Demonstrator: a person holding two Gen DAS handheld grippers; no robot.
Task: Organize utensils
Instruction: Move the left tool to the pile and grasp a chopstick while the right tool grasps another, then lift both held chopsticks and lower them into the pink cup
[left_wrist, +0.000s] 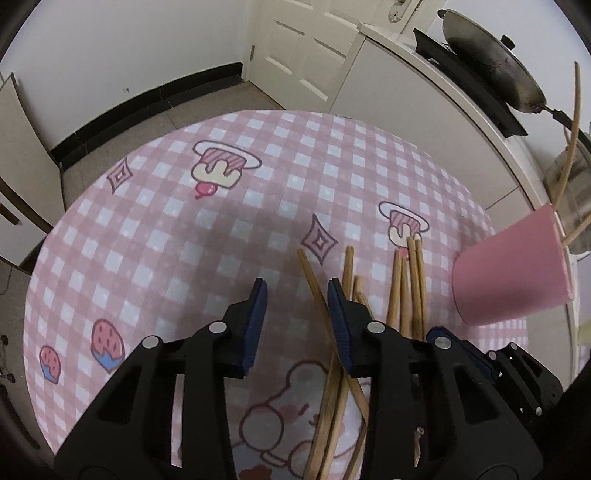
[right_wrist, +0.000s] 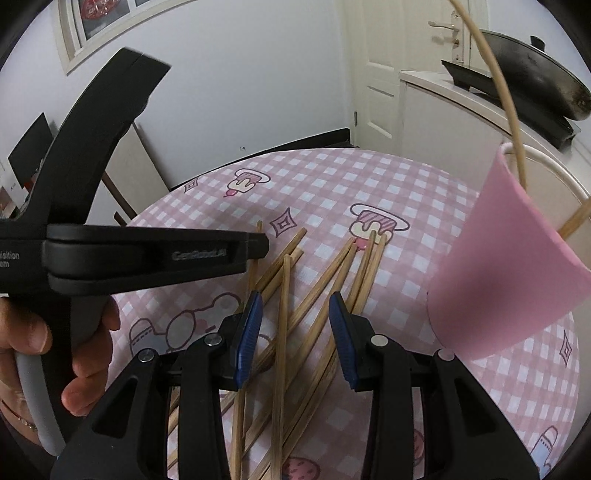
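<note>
Many loose bamboo chopsticks (right_wrist: 317, 291) lie mid-table on pink checked cloth (left_wrist: 166, 221), pink paper cup (right_wrist: 495, 280) near its right edge. Our left gripper (left_wrist: 297, 325) and right gripper (right_wrist: 295, 332) gape, empty; picking seems underway, next closing on one stick.

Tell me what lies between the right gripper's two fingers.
In the right wrist view, the open right gripper straddles the loose chopsticks lying on the checked tablecloth; none is clamped.
</note>
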